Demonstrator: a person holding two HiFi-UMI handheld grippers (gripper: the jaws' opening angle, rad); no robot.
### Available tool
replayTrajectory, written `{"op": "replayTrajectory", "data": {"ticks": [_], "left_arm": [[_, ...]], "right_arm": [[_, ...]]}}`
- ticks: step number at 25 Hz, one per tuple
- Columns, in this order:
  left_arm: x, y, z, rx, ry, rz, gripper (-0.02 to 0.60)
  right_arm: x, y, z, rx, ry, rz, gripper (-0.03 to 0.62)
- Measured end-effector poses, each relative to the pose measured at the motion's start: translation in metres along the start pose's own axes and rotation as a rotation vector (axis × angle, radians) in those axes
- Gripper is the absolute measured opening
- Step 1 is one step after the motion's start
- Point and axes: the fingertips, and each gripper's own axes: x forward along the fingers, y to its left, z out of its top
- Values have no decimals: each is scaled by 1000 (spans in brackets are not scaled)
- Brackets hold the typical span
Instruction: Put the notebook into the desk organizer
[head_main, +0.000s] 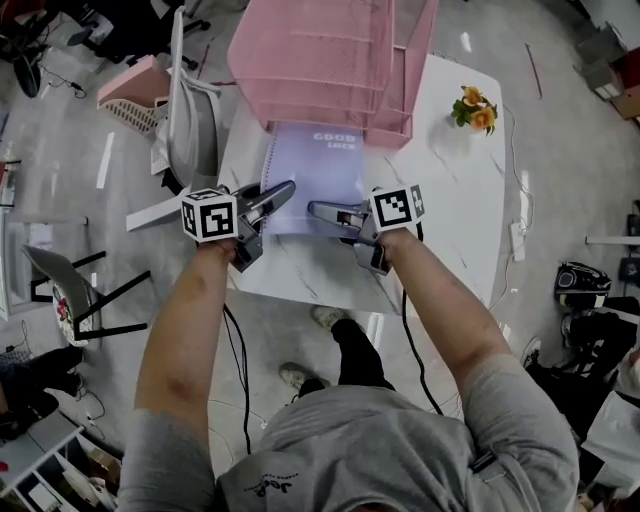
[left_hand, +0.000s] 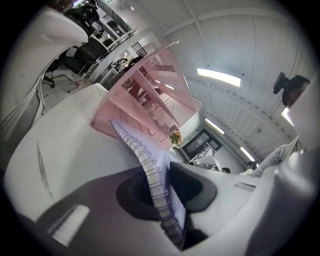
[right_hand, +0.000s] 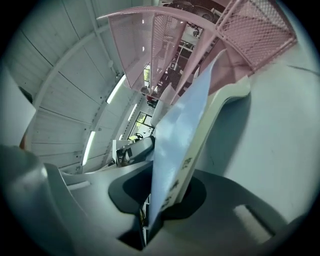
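Note:
A lilac spiral notebook (head_main: 315, 175) hangs just above the white table (head_main: 470, 200), its far edge at the mouth of the pink mesh desk organizer (head_main: 330, 60). My left gripper (head_main: 285, 193) is shut on the notebook's spiral-bound left edge (left_hand: 152, 182). My right gripper (head_main: 318, 210) is shut on the notebook's near right corner (right_hand: 172, 165). In both gripper views the notebook runs between the jaws toward the pink organizer (left_hand: 145, 95) (right_hand: 165, 50).
A small pot of orange flowers (head_main: 474, 108) stands at the table's far right. A grey chair (head_main: 190, 120) sits left of the table and a pink basket (head_main: 135, 90) lies on the floor beyond it. Cables trail on the floor under the table's near edge.

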Motion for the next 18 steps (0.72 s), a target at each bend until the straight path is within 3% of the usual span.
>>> {"op": "replayTrajectory", "data": {"ticks": [3, 10, 13, 18], "left_arm": [[-2, 3, 6, 31, -15, -31, 129], [-20, -5, 12, 120, -126, -86, 129], [-8, 13, 6, 27, -88, -60, 130], [21, 37, -7, -180, 57, -6, 162]], "right_arm": [[5, 1, 5, -37, 3, -14, 34], [10, 12, 9, -297, 32, -74, 32], [10, -7, 11, -212, 24, -96, 34], [5, -32, 12, 89, -13, -96, 40]]}}
